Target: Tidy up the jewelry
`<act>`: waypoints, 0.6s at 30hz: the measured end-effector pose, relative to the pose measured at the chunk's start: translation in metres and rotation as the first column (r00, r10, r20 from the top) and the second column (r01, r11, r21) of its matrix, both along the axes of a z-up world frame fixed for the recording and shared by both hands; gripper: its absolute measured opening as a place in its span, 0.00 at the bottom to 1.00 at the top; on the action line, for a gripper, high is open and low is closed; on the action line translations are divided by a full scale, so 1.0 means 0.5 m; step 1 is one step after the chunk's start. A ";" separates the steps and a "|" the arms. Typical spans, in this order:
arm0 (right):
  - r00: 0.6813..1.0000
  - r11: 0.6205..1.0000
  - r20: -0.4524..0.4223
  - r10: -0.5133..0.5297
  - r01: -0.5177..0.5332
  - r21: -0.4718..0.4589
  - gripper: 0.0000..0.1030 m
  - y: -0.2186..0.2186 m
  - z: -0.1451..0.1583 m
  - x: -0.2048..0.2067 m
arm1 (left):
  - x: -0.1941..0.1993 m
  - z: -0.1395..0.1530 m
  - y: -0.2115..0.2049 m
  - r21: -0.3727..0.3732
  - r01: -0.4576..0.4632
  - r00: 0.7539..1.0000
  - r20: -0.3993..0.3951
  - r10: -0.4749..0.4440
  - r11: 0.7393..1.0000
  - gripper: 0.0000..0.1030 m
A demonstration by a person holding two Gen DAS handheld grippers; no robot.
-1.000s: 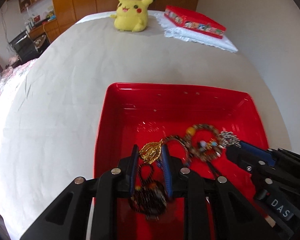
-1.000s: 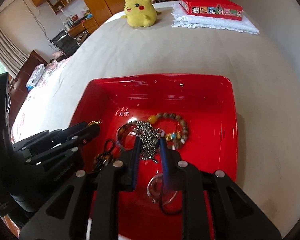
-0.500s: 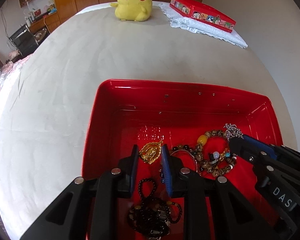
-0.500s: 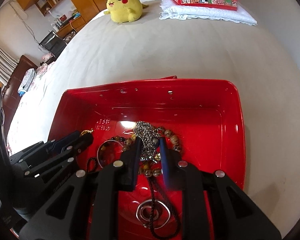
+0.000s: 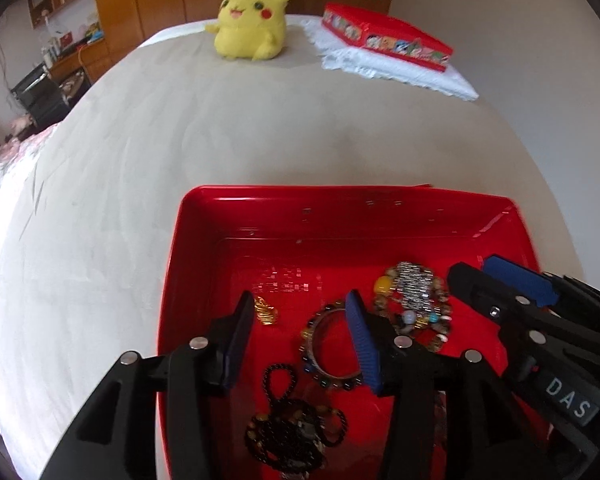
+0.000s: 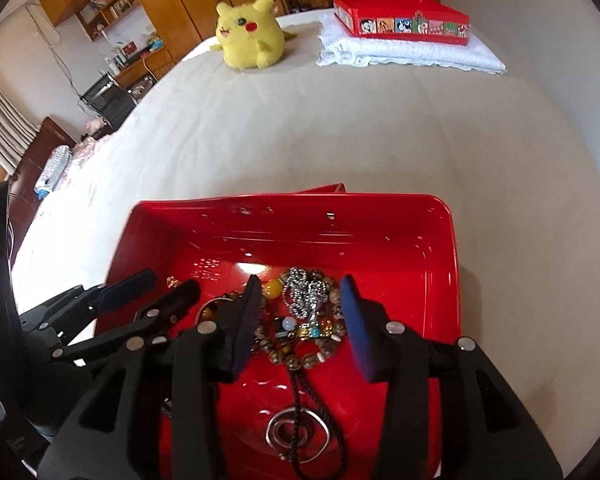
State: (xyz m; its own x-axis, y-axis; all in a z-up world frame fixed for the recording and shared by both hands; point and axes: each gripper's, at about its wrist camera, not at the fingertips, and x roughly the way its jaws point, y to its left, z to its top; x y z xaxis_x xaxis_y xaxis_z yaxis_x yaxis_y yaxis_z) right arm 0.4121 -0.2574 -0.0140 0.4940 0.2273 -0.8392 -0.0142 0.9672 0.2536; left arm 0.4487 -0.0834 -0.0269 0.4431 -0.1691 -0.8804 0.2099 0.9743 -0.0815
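**Both grippers let go over the red tray**

A second ago each gripper pinched a piece of jewelry; now the left gripper (image 5: 300, 310) and the right gripper (image 6: 298, 294) hang over the red tray (image 5: 172, 264) with fingers spread wide and nothing between them. The gold pendant (image 5: 266, 311) the left one held lies on the tray floor just beside its left finger, and the silver chain (image 6: 306, 294) the right one held rests heaped on the beaded bracelet (image 6: 300, 344). Near the left gripper lie a dark bead bangle (image 5: 324, 350) and, closer in, a black beaded cord (image 5: 292, 430); below the right gripper sits a spiral pendant (image 6: 298, 434) on its cord. Beyond the tray, on the pale bedsheet (image 5: 180, 128), sit a yellow plush toy (image 5: 250, 26) and a red cartoon box (image 6: 404, 18) on a white folded cloth (image 6: 412, 52).

All the pieces look light and limp. The chain would likely slip and snag on the beads, so a pinch at its bunched middle seems safest; the bangle looks stiffer and could be taken by its rim.
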 end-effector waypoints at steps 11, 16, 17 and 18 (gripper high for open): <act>0.998 1.000 0.063 0.011 -0.011 0.008 0.39 -0.021 0.048 -0.077 | -0.088 0.067 0.040 -0.021 0.016 0.996 0.086 -0.014 1.000 0.66; 0.997 1.000 0.079 0.015 -0.016 0.009 0.46 -0.030 0.059 -0.121 | -0.135 0.081 0.070 -0.031 -0.007 0.993 0.114 0.011 0.999 0.76; 0.997 1.000 0.081 0.018 -0.018 0.008 0.48 -0.030 0.060 -0.131 | -0.145 0.082 0.073 -0.030 -0.007 0.993 0.120 0.010 1.000 0.78; 0.996 1.000 0.084 0.019 -0.020 0.006 0.51 -0.030 0.061 -0.142 | -0.159 0.083 0.077 -0.024 -0.006 0.992 0.127 0.009 1.000 0.79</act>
